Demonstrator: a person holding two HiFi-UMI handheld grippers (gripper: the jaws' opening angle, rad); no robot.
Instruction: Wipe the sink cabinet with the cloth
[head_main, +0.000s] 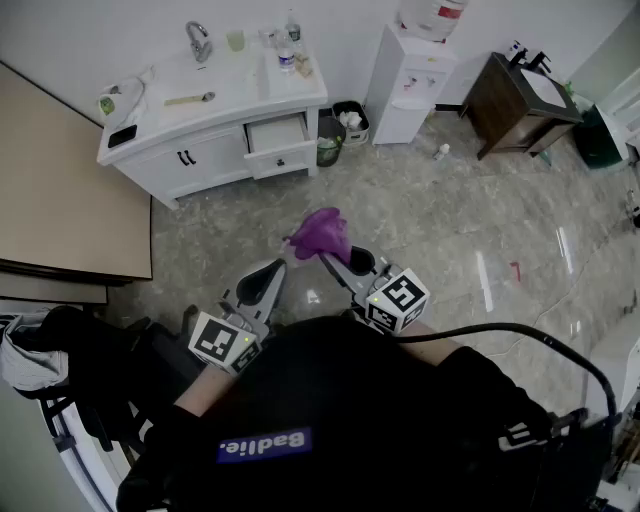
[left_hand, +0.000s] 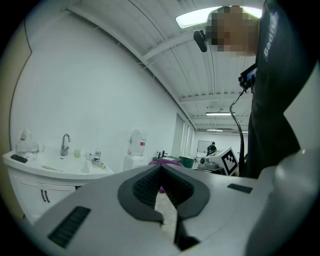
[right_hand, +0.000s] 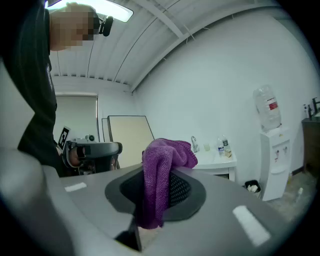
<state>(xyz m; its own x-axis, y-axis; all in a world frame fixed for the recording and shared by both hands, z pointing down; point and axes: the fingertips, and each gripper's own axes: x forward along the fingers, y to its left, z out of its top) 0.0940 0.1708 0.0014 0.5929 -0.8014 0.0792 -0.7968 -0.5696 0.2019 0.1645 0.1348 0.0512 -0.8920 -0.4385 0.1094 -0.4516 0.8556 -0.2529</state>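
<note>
Cloth (right_hand: 158, 185) tight in right hand-held gripper (head_main: 331, 259)

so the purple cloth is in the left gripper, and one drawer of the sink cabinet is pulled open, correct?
Not the left. The right gripper view shows the purple cloth clamped in the right gripper. The left gripper has nothing between its jaws. The rest stands: one drawer of the sink cabinet is pulled open in the head view.
</note>
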